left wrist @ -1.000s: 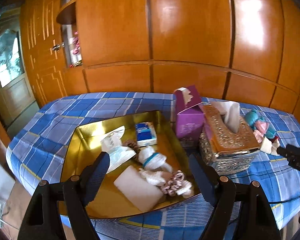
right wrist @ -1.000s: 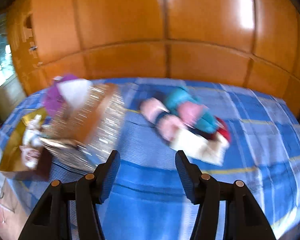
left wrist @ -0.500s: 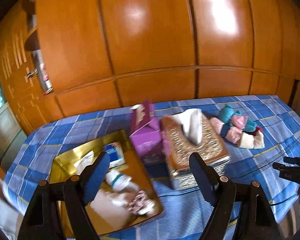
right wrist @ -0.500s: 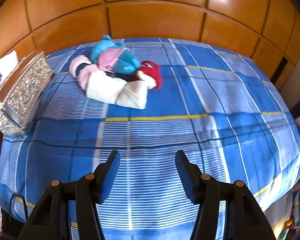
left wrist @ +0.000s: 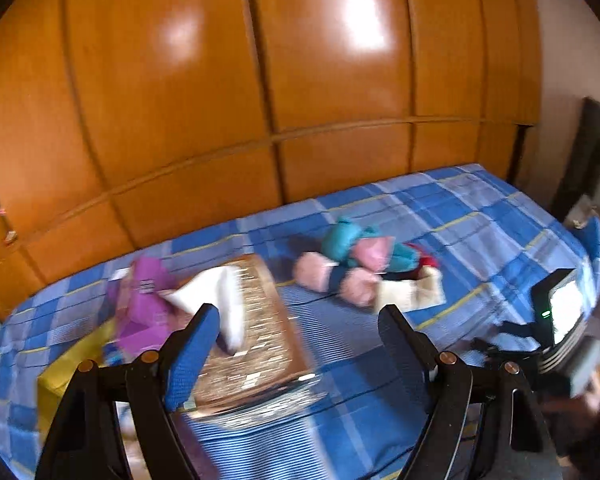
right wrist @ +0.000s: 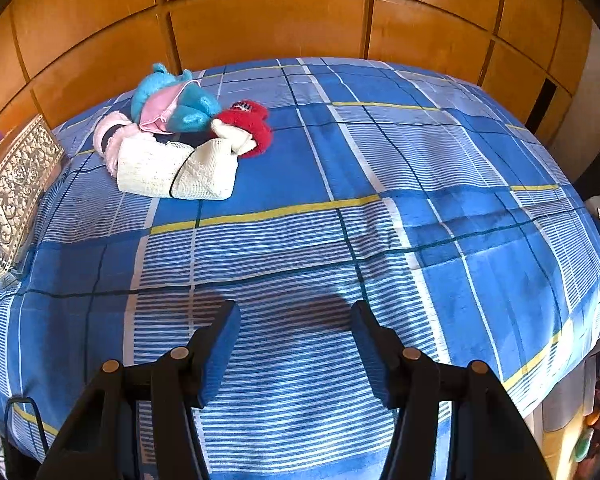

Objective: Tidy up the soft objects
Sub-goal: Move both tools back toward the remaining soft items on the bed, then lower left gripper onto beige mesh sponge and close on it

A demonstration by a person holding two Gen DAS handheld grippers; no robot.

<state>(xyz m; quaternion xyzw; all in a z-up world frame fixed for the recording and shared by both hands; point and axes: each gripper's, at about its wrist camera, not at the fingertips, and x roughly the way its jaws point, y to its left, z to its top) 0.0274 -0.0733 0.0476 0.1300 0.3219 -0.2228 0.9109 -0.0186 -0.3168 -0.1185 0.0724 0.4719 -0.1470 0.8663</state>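
Toward the far edge of the tabletop, close to the wooden wall, we see the pile of soft objects point(right wrist: 180, 136) lying loose: a teal plush point(right wrist: 172, 98) with a pink piece, a red and white sock point(right wrist: 248, 128) and a cream knit roll point(right wrist: 176, 172), all touching. We judge this pile is left to sort. Just beside it toward the left end stands the ornate tissue box point(left wrist: 252, 320), then a purple box point(left wrist: 144, 304) and the gold tray point(left wrist: 72, 364); what the tray holds is too blurred to tell. Our left gripper point(left wrist: 296, 336) stands wide and empty; our right gripper point(right wrist: 296, 344) hovers half-open over bare blue plaid cloth point(right wrist: 420, 208), nothing between its fingers
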